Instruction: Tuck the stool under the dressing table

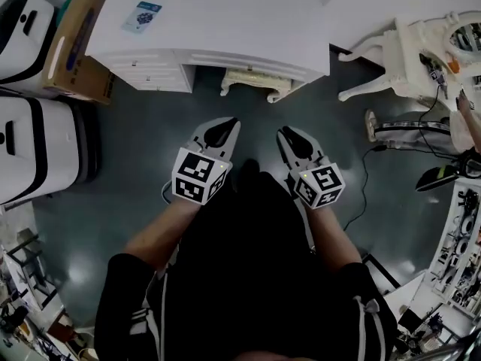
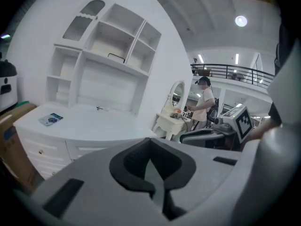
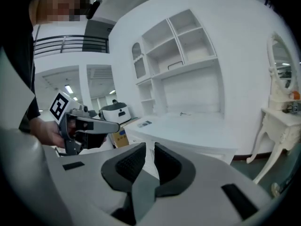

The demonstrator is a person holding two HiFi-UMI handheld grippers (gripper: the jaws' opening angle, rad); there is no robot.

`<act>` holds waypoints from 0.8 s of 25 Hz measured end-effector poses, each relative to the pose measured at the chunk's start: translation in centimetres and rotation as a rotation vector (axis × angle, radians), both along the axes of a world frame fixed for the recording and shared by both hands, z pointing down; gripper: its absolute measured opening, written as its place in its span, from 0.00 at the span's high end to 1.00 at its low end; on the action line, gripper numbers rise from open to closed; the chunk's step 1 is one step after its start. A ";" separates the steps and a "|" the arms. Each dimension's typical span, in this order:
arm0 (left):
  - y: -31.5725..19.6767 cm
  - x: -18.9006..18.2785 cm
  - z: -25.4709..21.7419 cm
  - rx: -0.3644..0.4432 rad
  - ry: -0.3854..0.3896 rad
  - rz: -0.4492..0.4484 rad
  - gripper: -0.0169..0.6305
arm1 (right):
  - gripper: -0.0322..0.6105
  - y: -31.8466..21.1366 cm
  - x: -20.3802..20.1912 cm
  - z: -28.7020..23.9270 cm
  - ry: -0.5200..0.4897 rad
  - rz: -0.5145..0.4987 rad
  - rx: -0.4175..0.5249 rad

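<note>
Two sets of jaws, neither holding anything, hung side by side over the dark floor [image 1: 113, 179] at the middle of the head view, just above my black clothing [image 1: 255, 232]. My left gripper [image 1: 219, 132] had its jaws pressed together on nothing. My right gripper [image 1: 294, 138] showed a narrow gap between its pads, with nothing in it. The cream stool [image 1: 255, 83] stood at upper centre, most of it hidden beneath the front edge of the white dressing table [image 1: 218, 28], with only its carved rim and curved legs showing. A small blue booklet [image 1: 141, 16] lay on the tabletop at upper left. A cardboard box [image 1: 75, 47] sat just left of the table, and a second white vanity [image 1: 421, 51] stood at upper right.
</note>
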State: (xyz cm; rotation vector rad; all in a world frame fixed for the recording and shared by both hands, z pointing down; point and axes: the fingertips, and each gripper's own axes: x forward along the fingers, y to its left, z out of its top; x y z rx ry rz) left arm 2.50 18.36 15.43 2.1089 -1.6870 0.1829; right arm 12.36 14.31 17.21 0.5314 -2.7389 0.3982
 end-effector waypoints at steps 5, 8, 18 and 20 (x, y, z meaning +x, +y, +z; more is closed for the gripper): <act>2.9 2.0 -6.9 0.076 0.009 0.033 0.97 | 0.87 1.9 1.5 -7.1 -0.106 0.012 0.045; 3.7 3.3 -10.0 0.105 0.015 0.056 0.97 | 0.89 3.1 2.5 -11.4 -0.278 0.013 -0.067; 3.1 7.4 -15.9 0.183 -0.014 0.013 0.97 | 0.92 3.1 7.0 -20.2 -0.353 -0.069 0.149; 2.6 8.3 -16.2 0.192 -0.052 0.018 0.97 | 0.92 3.3 7.3 -20.7 -0.364 -0.084 0.169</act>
